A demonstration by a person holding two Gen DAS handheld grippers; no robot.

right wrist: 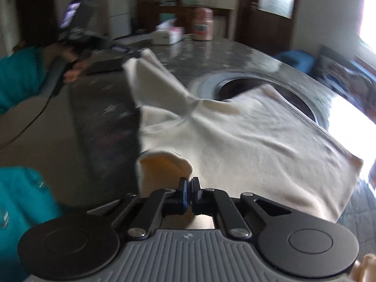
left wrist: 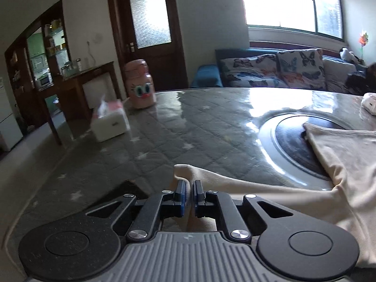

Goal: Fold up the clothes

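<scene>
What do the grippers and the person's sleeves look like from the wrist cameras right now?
Both the left gripper and the right gripper are alike: black linkage arms with silver pivot bolts, blue-padded fingers, two round black discs and a ribbed grey housing. In the right wrist view a dark cable trails from the left tool's grey handle, and the sleeve is teal.

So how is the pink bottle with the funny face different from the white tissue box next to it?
The pink bottle with the cartoon face stands tall and rounded, while the white tissue box sits low and blocky. The bottle is pink all over with painted eyes; the box is white with a pink top. The bottle's top looks closed, but the box has a tissue poking out. Both stand close together at the far side of the shiny quilted table.
</scene>
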